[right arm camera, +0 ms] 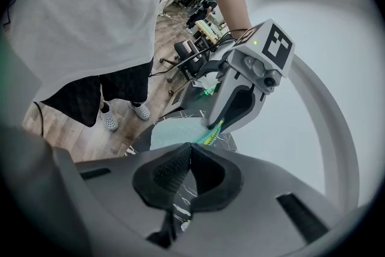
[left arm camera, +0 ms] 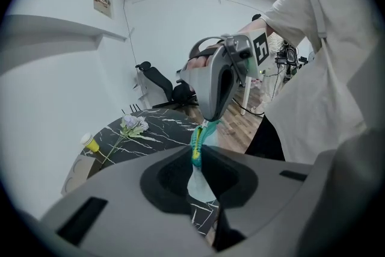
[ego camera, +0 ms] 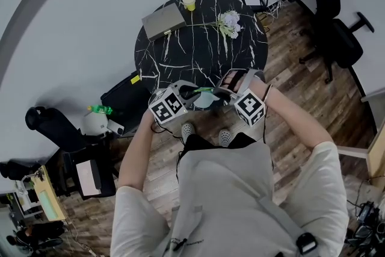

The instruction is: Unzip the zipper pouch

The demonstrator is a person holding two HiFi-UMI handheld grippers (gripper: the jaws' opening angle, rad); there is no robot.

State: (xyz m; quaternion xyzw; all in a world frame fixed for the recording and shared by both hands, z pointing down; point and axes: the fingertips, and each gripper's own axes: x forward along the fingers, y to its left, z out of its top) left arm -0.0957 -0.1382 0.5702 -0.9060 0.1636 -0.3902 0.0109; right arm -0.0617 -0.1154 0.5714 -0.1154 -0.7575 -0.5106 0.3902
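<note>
Pouch (left arm camera: 199, 188) — thin teal fabric, toothed zipper (left arm camera: 195, 150)

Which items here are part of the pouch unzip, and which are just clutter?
In the job: zipper pouch, left gripper, right gripper, both shut on it.
Lying about: laptop, yellow cup and flowers on the marble table; office chair.
</note>
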